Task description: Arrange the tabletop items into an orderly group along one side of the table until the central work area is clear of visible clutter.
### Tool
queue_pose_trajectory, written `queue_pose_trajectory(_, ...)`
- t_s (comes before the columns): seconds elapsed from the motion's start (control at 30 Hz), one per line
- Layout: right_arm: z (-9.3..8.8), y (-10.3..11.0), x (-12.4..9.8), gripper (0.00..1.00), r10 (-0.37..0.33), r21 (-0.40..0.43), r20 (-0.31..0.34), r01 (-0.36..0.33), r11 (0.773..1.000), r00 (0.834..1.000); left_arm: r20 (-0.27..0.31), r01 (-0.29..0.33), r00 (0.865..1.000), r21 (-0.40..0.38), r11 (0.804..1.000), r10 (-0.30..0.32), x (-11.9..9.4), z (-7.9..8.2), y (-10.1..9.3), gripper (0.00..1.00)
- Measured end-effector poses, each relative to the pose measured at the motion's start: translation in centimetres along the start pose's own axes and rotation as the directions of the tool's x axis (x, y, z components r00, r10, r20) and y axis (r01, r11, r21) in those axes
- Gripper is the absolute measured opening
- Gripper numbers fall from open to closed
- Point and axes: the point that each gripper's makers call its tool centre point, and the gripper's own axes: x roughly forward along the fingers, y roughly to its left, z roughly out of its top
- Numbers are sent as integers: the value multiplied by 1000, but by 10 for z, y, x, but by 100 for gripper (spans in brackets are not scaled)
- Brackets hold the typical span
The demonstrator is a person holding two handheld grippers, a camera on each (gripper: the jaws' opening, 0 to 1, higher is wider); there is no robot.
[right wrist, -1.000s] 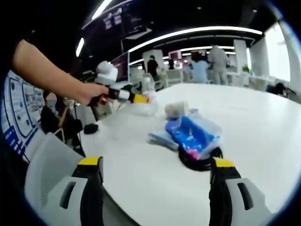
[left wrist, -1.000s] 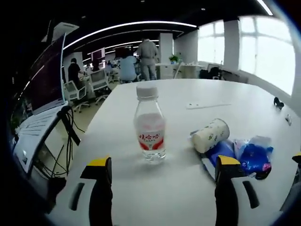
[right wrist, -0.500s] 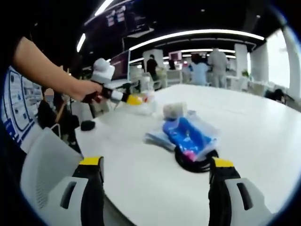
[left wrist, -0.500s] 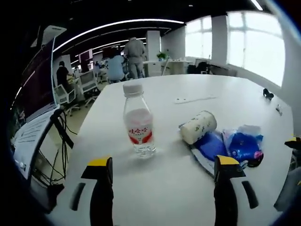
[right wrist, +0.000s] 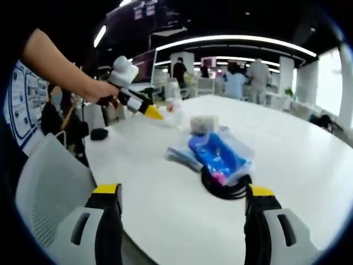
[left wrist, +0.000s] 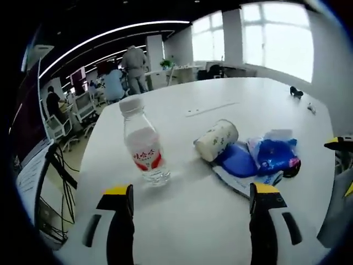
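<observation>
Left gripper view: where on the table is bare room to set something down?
Bare: the near strip between the jaws, below the water bottle, and the far tabletop beyond the paper cup. Crowded: the right, where cup, blue packets and a black cable bunch together.

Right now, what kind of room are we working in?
Most likely an open-plan office: a large white table holding a water bottle, people at desks with office chairs behind, and big windows.
</observation>
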Motion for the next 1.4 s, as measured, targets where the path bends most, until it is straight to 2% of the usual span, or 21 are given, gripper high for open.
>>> queue_pose_trajectory(0.43, 1, -4, -2, 89, -49, -82, -7, 48, 995, 999, 6, 73, 997, 21, 997, -73, 10, -6, -9, 83)
queue_pose_trajectory(0.57, 5, -5, -4, 89, -61, -95, 12, 62, 994, 998, 40, 83, 996, 13, 996, -83, 13, 0, -11, 82)
queue_pose_trajectory(0.7, 6, -8, -4, 89, -70, -98, 19, 72, 993, 997, 35, 92, 995, 39, 995, -94, 23, -2, -10, 79)
queue_pose_trajectory(0.73, 8, -8, -5, 89, -74, -97, 25, 76, 992, 997, 51, 90, 994, 53, 995, -93, 23, 2, -9, 76)
queue_pose_trajectory(0.87, 12, -12, -6, 89, -81, -84, 44, 84, 993, 996, 49, 115, 992, 34, 993, -117, 27, 8, -15, 77)
queue_pose_trajectory(0.97, 8, -14, -4, 89, -85, -81, 22, 86, 993, 996, 41, 144, 988, 123, 982, -149, 31, 14, -22, 75)
queue_pose_trajectory(1.1, 7, -10, -2, 89, -67, -93, 21, 69, 993, 998, 45, 171, 983, 158, 973, -180, 34, 22, -34, 74)
queue_pose_trajectory(1.23, 4, -13, -2, 89, -73, -92, 7, 73, 993, 997, 17, 193, 980, 197, 961, -200, 41, 22, -44, 73)
queue_pose_trajectory(1.4, 2, -13, -3, 88, -67, -82, -7, 66, 994, 998, 13, 219, 973, 237, 947, -229, 45, 28, -55, 72)
